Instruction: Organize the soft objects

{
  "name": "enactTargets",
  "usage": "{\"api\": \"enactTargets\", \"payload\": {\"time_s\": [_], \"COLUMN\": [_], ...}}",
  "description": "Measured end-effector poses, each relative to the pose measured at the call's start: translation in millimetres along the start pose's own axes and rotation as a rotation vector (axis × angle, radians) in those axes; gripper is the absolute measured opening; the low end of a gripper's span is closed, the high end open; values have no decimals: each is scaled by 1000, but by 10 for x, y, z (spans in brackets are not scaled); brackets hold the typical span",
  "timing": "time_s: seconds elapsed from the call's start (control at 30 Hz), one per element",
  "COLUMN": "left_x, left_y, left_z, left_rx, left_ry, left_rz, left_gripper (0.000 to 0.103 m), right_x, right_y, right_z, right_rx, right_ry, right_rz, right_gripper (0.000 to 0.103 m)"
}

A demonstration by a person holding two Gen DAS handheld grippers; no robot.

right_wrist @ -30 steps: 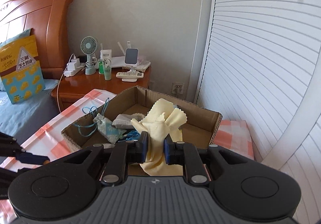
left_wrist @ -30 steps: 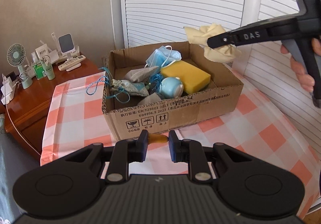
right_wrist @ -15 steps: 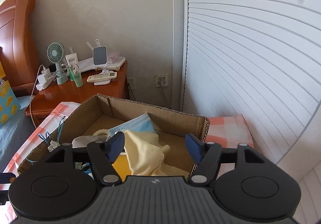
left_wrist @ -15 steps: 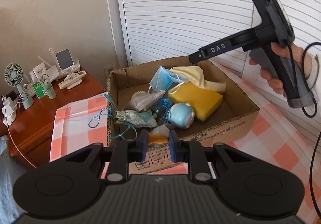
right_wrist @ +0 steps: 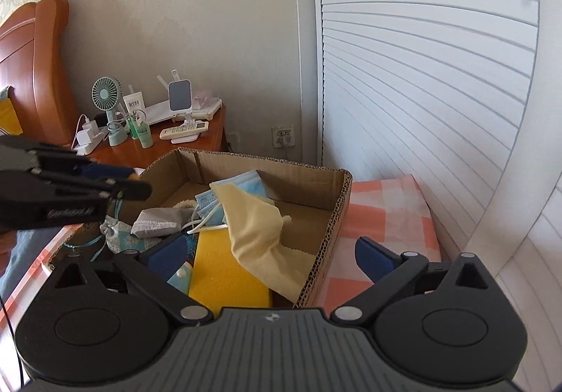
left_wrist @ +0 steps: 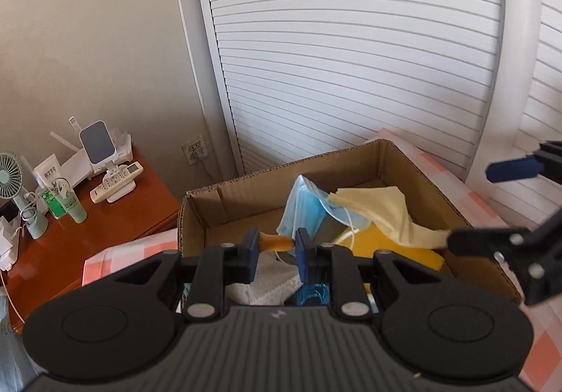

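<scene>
A cardboard box (left_wrist: 386,160) (right_wrist: 337,213) stands on the checked tablecloth and holds soft things. A pale yellow cloth (left_wrist: 386,209) (right_wrist: 256,223) lies in it, draped over a blue face mask (left_wrist: 302,209) (right_wrist: 239,185) and a yellow sponge (left_wrist: 397,248) (right_wrist: 224,272). Grey and patterned pouches (right_wrist: 158,221) lie at the box's left. My left gripper (left_wrist: 277,248) is shut on a small orange object (left_wrist: 277,241) and hovers above the box. My right gripper (right_wrist: 270,258) is open and empty, over the box's near right corner.
A wooden nightstand (left_wrist: 80,227) (right_wrist: 154,150) behind the box carries a fan (right_wrist: 105,97), bottles, a remote and chargers. A white slatted wardrobe (right_wrist: 421,76) fills the right side. The orange checked cloth (right_wrist: 386,213) shows right of the box. A wooden headboard (right_wrist: 31,62) stands at left.
My right gripper opened and dropped the yellow cloth into the box, then drew back. My left gripper rose and moved over the box with the orange object.
</scene>
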State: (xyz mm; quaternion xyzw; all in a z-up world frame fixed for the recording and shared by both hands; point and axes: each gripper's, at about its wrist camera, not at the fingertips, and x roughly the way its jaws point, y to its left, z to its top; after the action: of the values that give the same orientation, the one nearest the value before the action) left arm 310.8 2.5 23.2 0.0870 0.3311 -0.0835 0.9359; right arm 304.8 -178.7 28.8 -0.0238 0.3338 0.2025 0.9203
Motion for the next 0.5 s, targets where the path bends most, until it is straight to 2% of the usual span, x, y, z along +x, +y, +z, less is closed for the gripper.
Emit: {"api": "enactTargets", "payload": {"time_s": [0.07, 0.13, 0.17, 0.2, 0.23, 0.27, 0.3, 0.5], "left_x": [129, 249, 296, 328, 349, 346, 321, -52], "left_y": [3, 10, 22, 38, 51, 59, 63, 68], "left_z": [80, 132, 147, 154, 159, 154, 141, 31], "left_rx": [5, 4, -4, -18, -28, -35, -42, -50], "left_ry": [11, 32, 42, 48, 52, 47, 36, 3], "left_rz": [11, 27, 36, 38, 41, 51, 66, 87], "left_gripper": [21, 29, 40, 58, 70, 87, 97, 100], "right_x": [-43, -91, -117, -147, -176, -200, -231, -418], "right_y": [5, 21, 31, 38, 51, 67, 83, 227], "right_z": [-35, -52, -59, -65, -70, -71, -75, -132], "right_rx": [-6, -14, -17, -18, -20, -21, -23, -16], "right_ry": [1, 2, -1, -4, -6, -4, -2, 13], "right_rz": [-4, -10, -12, -14, -15, -17, -20, -60], "right_gripper": [103, 103, 103, 103, 103, 103, 103, 103]}}
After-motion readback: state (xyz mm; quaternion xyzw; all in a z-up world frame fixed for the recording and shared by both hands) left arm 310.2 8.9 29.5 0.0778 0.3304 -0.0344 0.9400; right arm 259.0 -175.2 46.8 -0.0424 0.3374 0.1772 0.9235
